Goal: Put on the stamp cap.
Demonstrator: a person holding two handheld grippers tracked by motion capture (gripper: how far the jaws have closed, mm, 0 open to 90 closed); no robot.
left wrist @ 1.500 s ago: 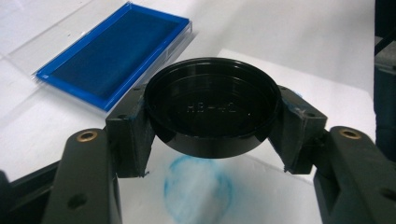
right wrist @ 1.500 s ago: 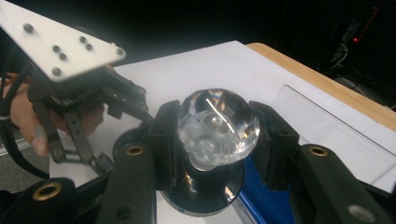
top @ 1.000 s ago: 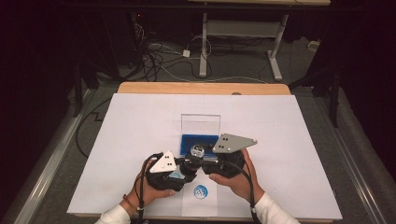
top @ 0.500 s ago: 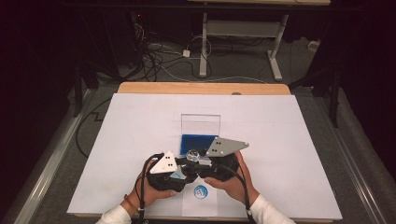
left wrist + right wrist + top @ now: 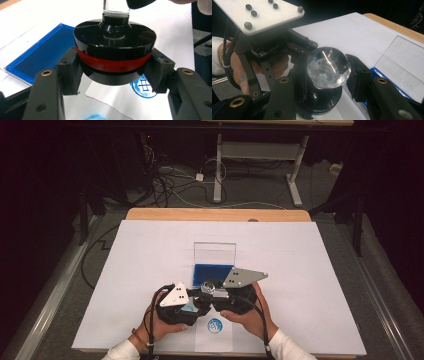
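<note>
A: Right tongs [image 5: 216, 289] slid left toward my left since a second ago; plate now sits nearer the middle. Left tongs [image 5: 196, 301] haven't budged.

B: Grip state?

A: Left tongs clamped on the stamp [image 5: 113, 53] at its black base, across the red band. Right tongs clamped on the clear knob [image 5: 328, 67] on top. Stamp is off the paper, low, above the near edge of the table [image 5: 320, 270], just in front of the ink pad [image 5: 212, 272].

B: Risks?

A: Knob is round and slick. I judge the right pads could slip off if I twist or pull hard. Two grips on one part: any disagreement between hands cocks the base and could smear ink. There's already a blue print [image 5: 143, 86] and a smudge under it.

B: Room?

A: Tight near side: print sheet [image 5: 214, 332] runs to the table edge, forearms right there. Pad lid [image 5: 215, 252] stands up behind the pad, so forward travel is blocked low. Wide open sheet left and right.
</note>
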